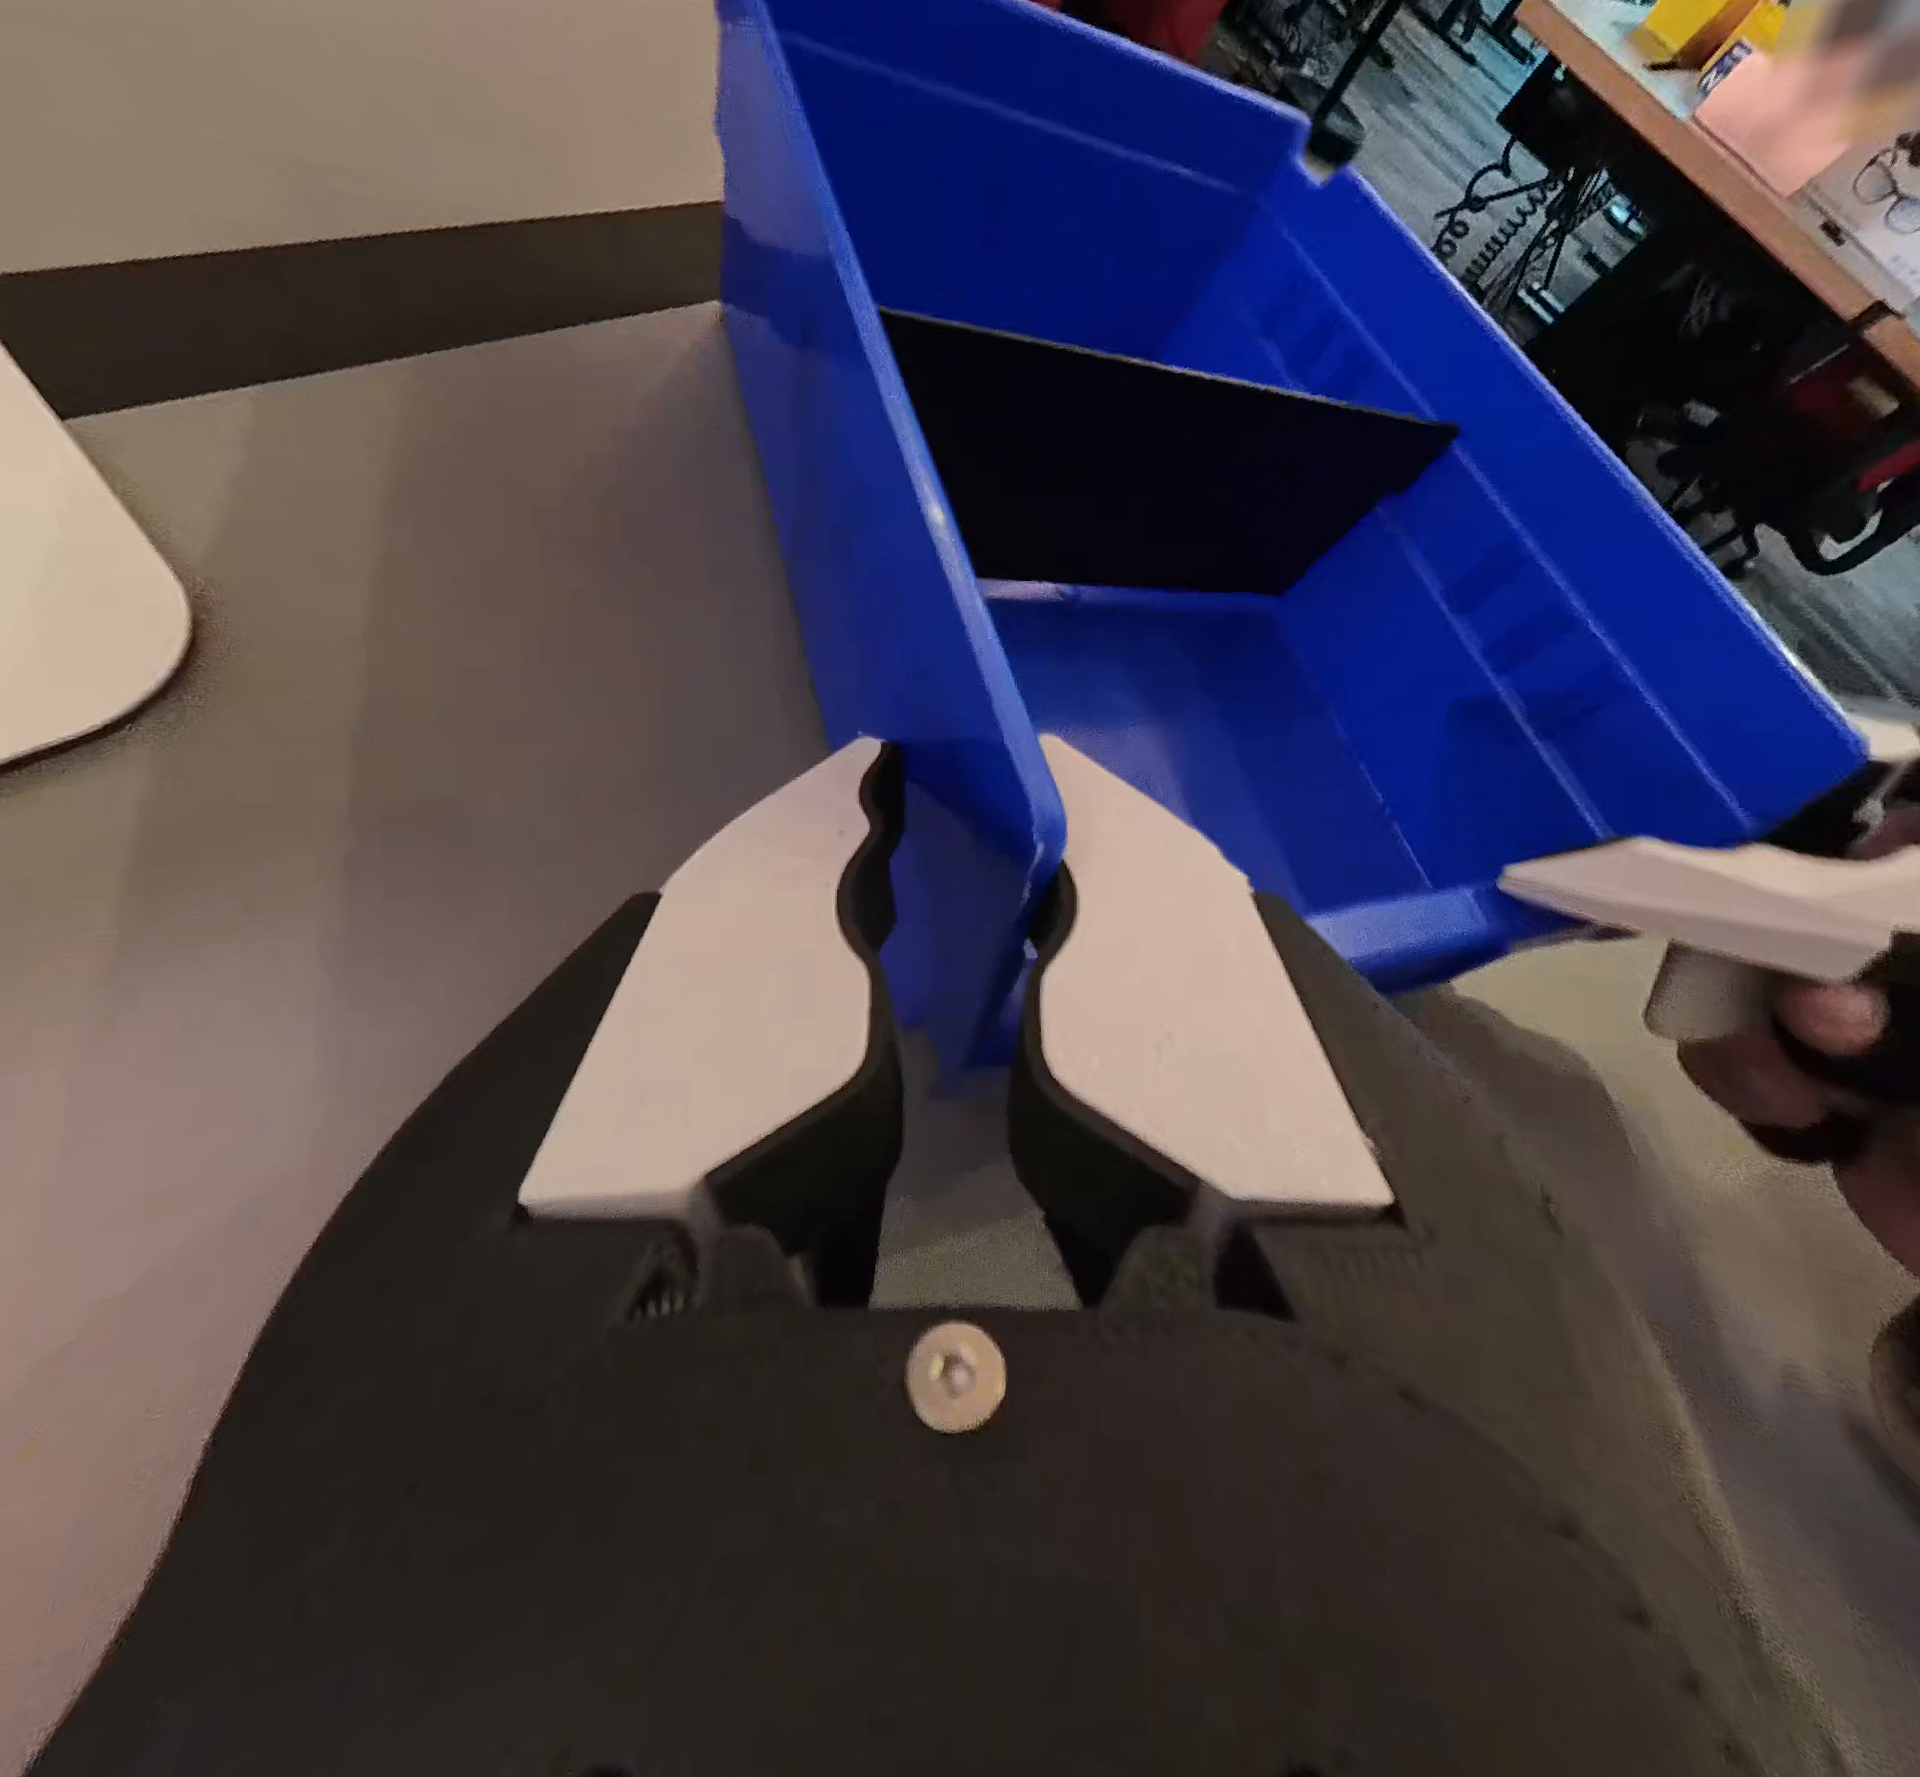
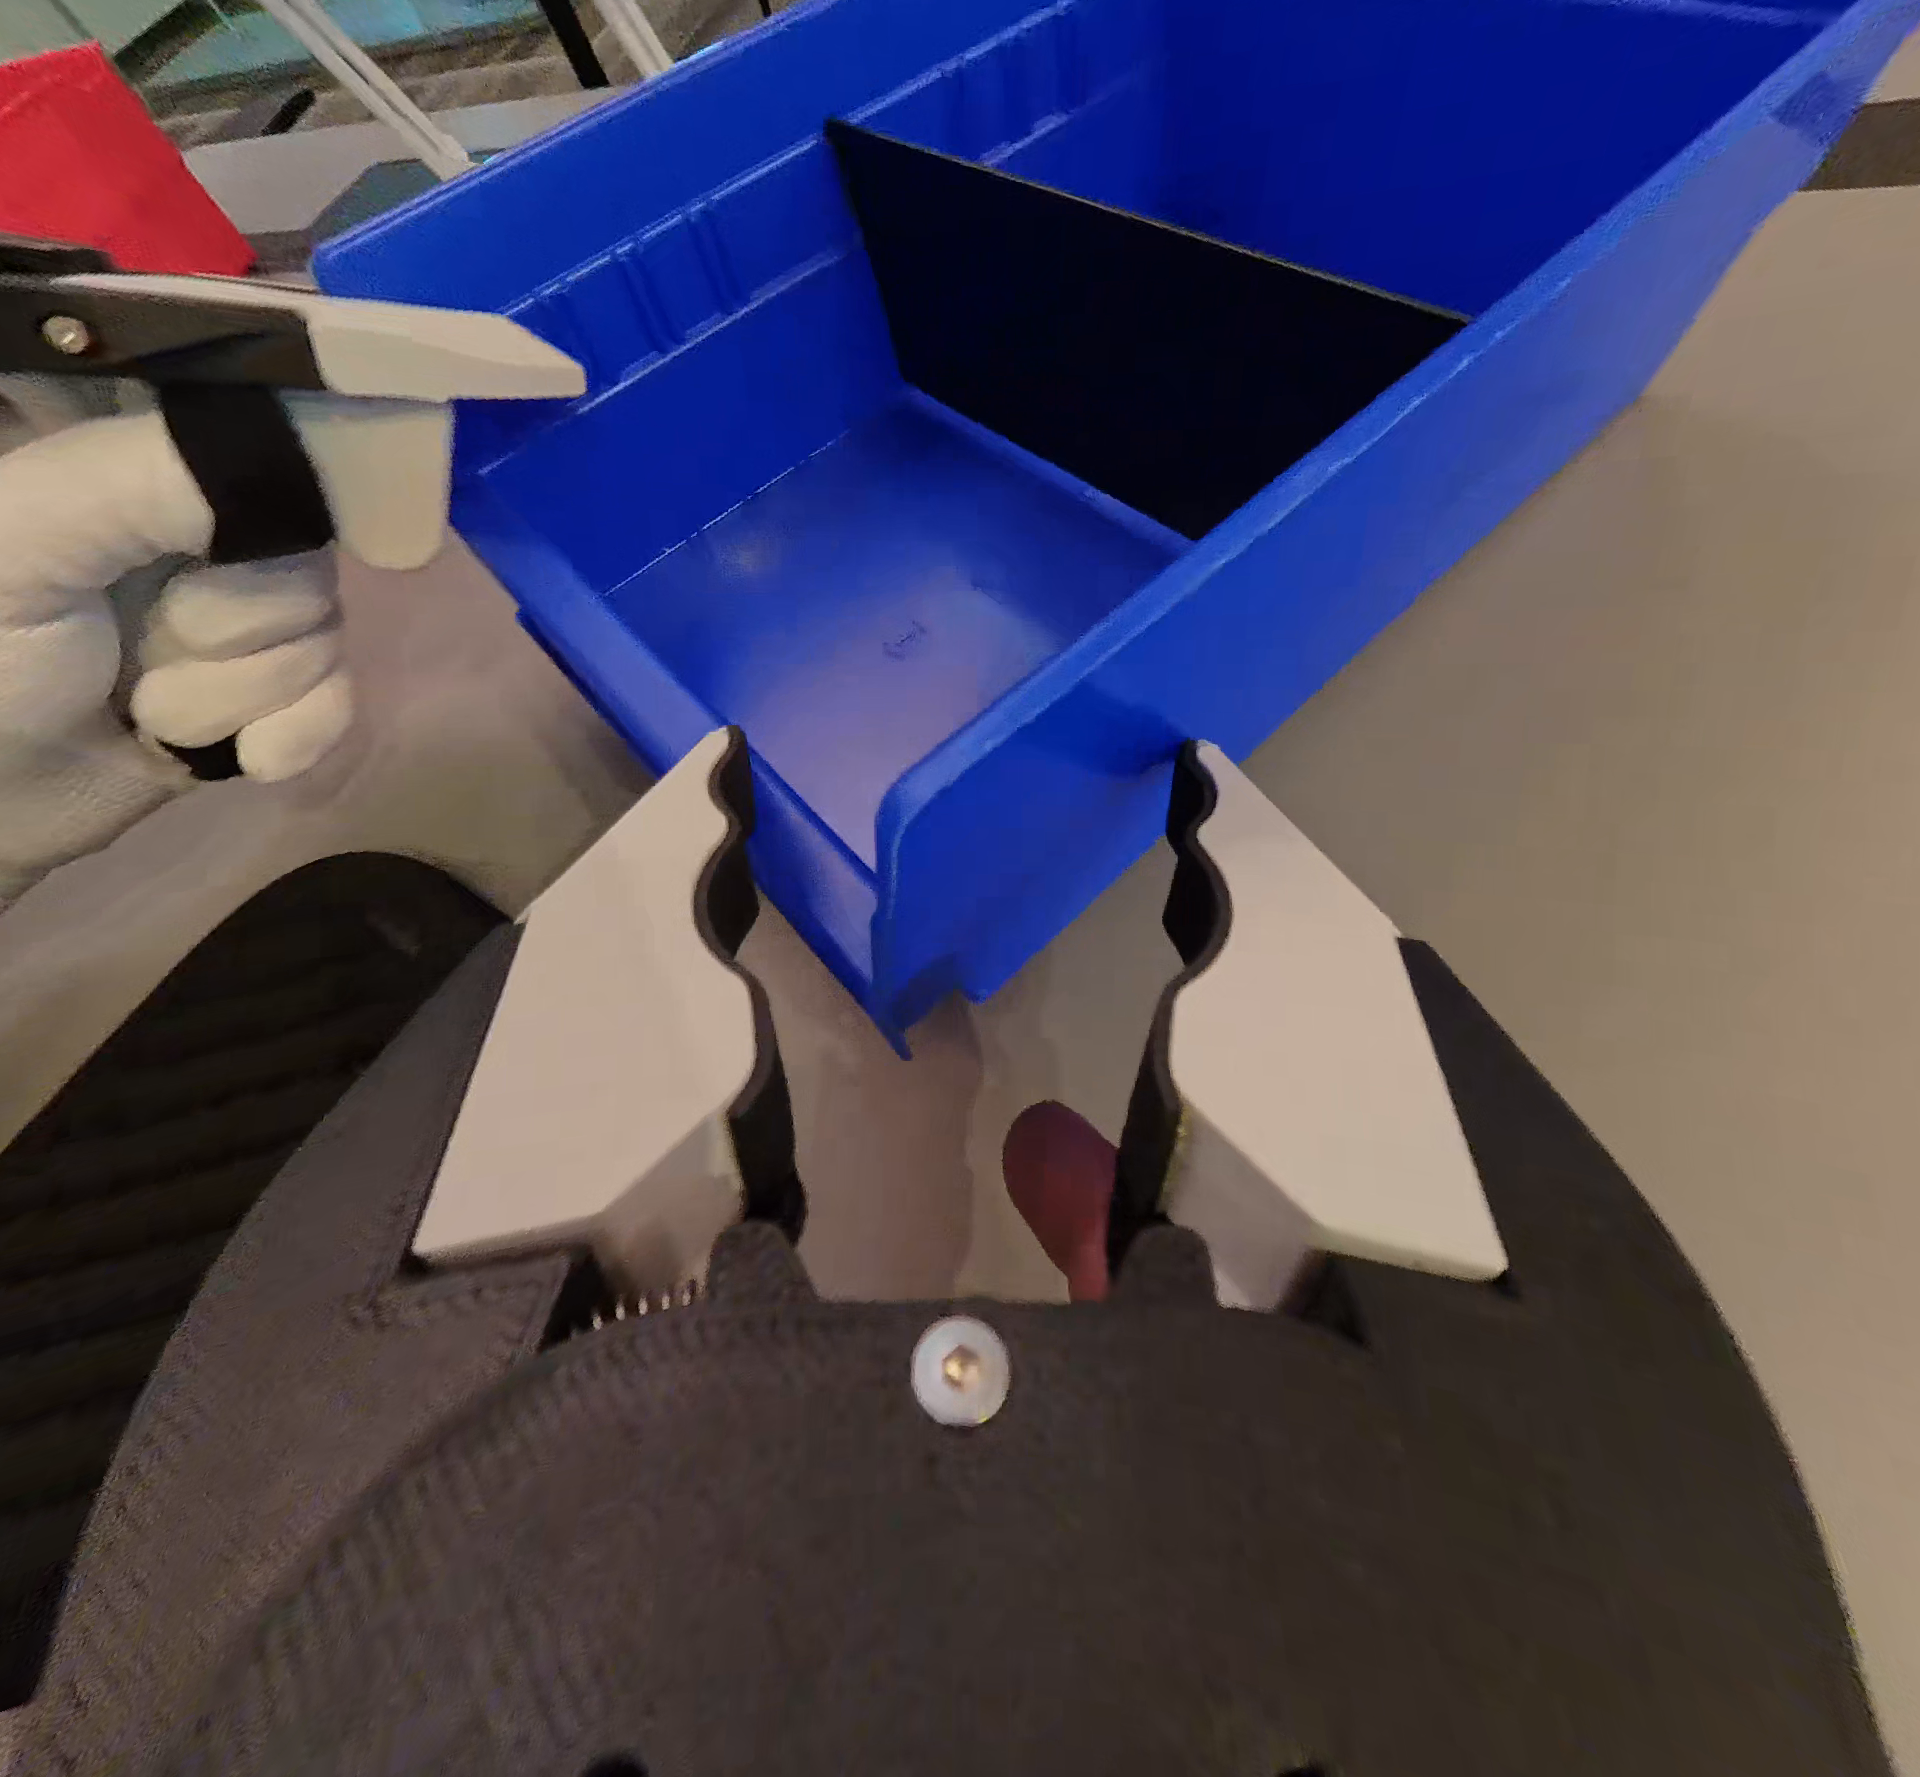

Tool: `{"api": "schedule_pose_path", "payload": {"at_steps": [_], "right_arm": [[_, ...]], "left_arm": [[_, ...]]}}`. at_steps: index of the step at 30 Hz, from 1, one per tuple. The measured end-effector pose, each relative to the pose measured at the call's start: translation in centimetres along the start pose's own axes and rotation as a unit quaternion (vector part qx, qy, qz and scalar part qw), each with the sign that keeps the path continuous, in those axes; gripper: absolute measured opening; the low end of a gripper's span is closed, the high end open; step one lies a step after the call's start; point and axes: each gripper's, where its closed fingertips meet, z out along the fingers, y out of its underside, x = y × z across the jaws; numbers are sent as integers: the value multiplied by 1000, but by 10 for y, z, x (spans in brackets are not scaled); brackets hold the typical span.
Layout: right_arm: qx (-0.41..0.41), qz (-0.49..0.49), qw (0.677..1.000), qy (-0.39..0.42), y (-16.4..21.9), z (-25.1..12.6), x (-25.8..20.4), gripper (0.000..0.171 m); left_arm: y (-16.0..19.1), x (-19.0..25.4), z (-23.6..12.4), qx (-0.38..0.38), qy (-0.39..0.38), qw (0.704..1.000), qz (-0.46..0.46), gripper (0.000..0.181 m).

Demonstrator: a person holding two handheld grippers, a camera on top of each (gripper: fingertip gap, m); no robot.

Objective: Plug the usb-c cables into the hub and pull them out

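Now left tool clamps blue bin side wall. Right tool wide open, straddling bin's near corner on counter, gripping nothing.

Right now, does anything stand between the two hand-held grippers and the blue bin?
Nothing visible does. The left hand-held gripper is closed on the blue bin at one side wall; the right hand-held gripper is open, straddling the opposite wall's near end. No cable or hub shows.

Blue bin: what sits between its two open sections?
A black divider panel stands across the blue bin, wall to wall, splitting near section from far one. Both wrist views show it.
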Motion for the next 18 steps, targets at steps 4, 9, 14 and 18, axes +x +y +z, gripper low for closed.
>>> {"api": "schedule_pose_path", "payload": {"at_steps": [4, 9, 14, 18], "right_arm": [[-22, -2, 1000, 6, -4, 7, 31, 69], [-45, -2, 999, 30, -8, 13, 75, 50], [-55, 16, 998, 25, -13, 16, 109, 42], [-63, 18, 998, 18, -21, 19, 134, 38]], "left_arm": [[9, 19, 6, -21, 13, 1000, 16, 33], [21, 43, 19, -57, 32, 997, 32, 42], [23, 65, 39, -78, 32, 996, 39, 51], [20, 76, 54, -82, 29, 995, 47, 49]]}}
